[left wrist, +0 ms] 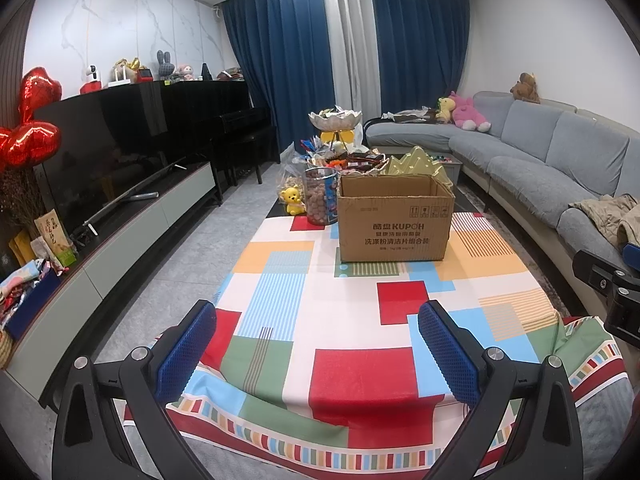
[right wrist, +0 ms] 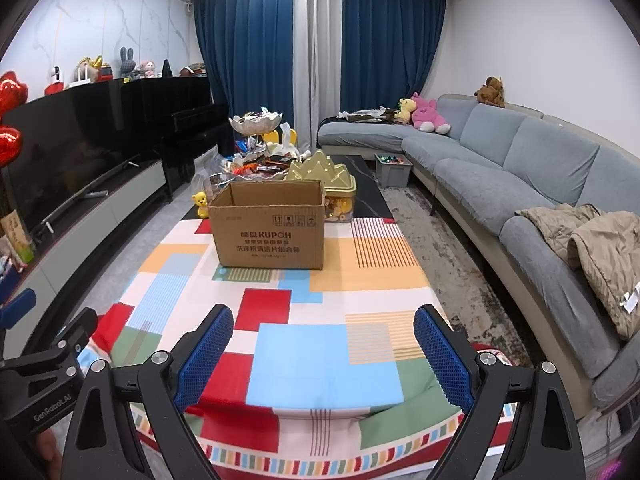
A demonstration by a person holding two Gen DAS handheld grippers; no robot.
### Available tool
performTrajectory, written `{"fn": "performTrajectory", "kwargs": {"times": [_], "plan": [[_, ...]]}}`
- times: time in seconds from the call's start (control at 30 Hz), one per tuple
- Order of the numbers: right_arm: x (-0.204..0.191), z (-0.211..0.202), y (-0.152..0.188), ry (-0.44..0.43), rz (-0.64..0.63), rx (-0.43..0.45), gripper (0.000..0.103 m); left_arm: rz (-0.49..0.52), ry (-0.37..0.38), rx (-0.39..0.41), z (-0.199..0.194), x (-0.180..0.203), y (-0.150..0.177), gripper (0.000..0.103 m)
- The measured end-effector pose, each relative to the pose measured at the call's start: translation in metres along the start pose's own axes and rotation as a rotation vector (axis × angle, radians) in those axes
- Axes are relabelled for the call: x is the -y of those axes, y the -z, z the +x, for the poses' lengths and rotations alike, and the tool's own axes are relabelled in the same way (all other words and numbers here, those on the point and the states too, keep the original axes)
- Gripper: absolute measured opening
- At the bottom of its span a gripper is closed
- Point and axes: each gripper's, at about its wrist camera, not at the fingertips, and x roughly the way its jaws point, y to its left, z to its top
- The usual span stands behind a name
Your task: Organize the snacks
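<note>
Cardboard box (left wrist: 395, 216), flaps up and mouth open, is sitting mid-frame on the patchwork tablecloth (left wrist: 344, 344); it looks like the place the snacks are meant to go. Snack pile (left wrist: 344, 158) is lying behind it, upper centre of the left view, w/ wrappers heaped beyond the box's far rim.

Both tools are hovering at the bottom of frame over the near table edge, well apart from the box and pile. Left gripper (left wrist: 317, 354) is showing jaws spread wide, nothing btwn the blue pads (left wrist: 187, 350). Right gripper (right wrist: 323, 356) is likewise spread wide and empty.

Step in hand, as I'm judging it: reaching fwd to the pile. To do it well, prob. go round or over the box rather than through it, take one packet at a time, pinch at a flat edge since wrappers are likely slippery, then drop it inside the box.

Things crowding the approach:
- clear nut jar (left wrist: 320, 196) just left of the box, near touching
- yellow bear figure (left wrist: 294, 200) left of the jar, easy to knock
- gold lidded tin (right wrist: 326, 178) behind the box's right corner
- tiered shell dish (right wrist: 256, 122) above the pile, top-heavy looking

Grey sofa (right wrist: 520, 168) is filling the right of frame, TV (left wrist: 108, 148) the left; neither is in the way.
</note>
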Motion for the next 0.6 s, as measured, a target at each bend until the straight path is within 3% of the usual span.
{"fn": "performTrajectory", "kwargs": {"times": [0.6], "plan": [[0.0003, -0.0004, 0.0018, 0.0, -0.001, -0.002, 0.093, -0.002, 0.0, 0.0, -0.0001, -0.0003, -0.0001, 0.103]]}}
